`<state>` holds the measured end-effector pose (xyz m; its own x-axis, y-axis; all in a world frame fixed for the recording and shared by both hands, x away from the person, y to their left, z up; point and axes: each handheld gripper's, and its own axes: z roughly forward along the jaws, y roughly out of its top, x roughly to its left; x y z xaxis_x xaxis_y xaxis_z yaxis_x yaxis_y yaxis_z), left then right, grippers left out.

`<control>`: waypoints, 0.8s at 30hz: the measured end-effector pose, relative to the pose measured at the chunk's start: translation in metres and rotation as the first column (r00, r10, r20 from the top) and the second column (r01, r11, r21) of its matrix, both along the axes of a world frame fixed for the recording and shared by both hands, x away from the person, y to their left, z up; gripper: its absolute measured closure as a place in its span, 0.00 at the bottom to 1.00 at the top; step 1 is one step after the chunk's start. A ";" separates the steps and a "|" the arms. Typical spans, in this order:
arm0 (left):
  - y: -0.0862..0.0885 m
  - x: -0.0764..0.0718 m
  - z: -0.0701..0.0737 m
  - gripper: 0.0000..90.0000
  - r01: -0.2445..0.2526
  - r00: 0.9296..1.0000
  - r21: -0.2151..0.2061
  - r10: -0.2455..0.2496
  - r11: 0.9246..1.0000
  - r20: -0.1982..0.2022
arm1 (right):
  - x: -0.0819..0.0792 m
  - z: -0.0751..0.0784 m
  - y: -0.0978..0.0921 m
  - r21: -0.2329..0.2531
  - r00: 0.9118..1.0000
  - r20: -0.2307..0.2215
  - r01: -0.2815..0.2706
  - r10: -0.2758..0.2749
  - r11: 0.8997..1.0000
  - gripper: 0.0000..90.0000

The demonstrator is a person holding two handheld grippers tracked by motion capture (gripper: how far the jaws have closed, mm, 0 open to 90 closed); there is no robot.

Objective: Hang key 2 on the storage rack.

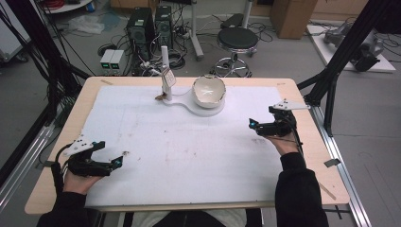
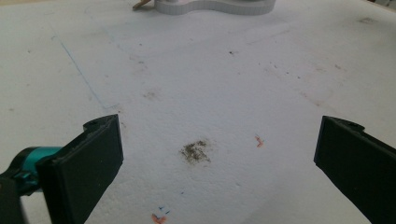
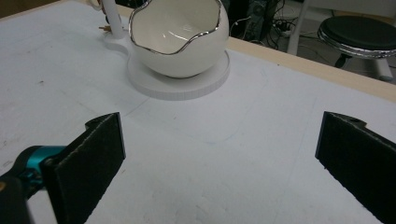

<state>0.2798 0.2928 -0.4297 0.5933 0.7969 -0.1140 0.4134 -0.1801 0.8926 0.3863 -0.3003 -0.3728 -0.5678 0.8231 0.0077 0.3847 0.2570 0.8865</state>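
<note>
A: Which step is this, would you say?

B: The approach, I'd judge. Both tools rest low over the white mat (image 1: 189,156), nothing held. The left gripper (image 1: 117,162) sits at the lower left of the high view, jaws spread wide over a dark smudge (image 2: 196,151). The right gripper (image 1: 252,124) is at mid right, jaws equally spread, aimed at the bowl (image 3: 180,39).

A: And where's the bowl?

B: Top centre of the high view, upright on the round end of a white stand (image 1: 206,111); upper middle in the right gripper view. White, wavy silver rim, apparently empty.

A: What does the next move need?

B: The right gripper is nearer, though well apart. It should travel forward and close one jaw inside, one outside the rim, gently, since glazed ware looks slippery.

A: Anything in the way?

B: The path across the mat is open. A thin white post (image 1: 165,59) rises from the stand just left of the bowl, with a small tag (image 1: 168,78) hanging on it and a brownish bit (image 1: 161,97) at its foot; I can't make that out.
</note>
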 end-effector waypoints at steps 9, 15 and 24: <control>0.000 0.000 0.000 0.02 -0.003 1.000 -0.001 0.003 1.000 0.001 | -0.023 -0.017 -0.010 0.016 1.000 0.014 -0.006 0.006 1.000 0.01; 0.000 0.001 0.000 0.02 0.000 1.000 -0.003 0.000 1.000 -0.004 | -0.044 -0.028 -0.019 0.052 1.000 0.026 0.004 -0.006 0.999 0.01; 0.000 0.001 0.000 0.02 0.007 1.000 -0.002 -0.007 1.000 -0.006 | -0.066 -0.036 -0.029 0.033 0.998 0.058 0.006 -0.008 0.999 0.01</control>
<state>0.2807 0.2927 -0.4301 0.5979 0.7927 -0.1191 0.4174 -0.1810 0.8905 0.3199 -0.3296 -0.4084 -0.5620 0.8272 0.0017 0.3338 0.2249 0.9154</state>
